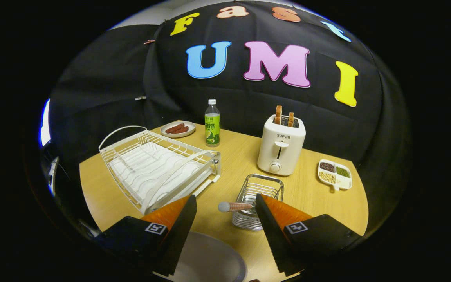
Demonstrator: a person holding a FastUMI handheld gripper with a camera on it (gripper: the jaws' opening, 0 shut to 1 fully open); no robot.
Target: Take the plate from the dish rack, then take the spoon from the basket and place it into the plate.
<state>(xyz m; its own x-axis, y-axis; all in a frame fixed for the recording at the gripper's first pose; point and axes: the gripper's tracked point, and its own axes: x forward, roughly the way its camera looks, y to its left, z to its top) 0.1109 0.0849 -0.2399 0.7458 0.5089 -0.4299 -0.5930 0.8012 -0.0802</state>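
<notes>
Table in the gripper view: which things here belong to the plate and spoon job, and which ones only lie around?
For the job: dish rack, now without dishes; plate on the table below the open gripper; spoon sticking out of the basket, between the fingers.

Just lying about: toaster with toast, bottle, saucer of sausages, divided dish of beans.

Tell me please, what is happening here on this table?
A person holds a gripper over the wooden table, fingers open. The plate is already out of the dish rack and lies below the fingers. The spoon still stands in the wire basket, its handle sticking out between the fingers, not yet gripped.
</notes>
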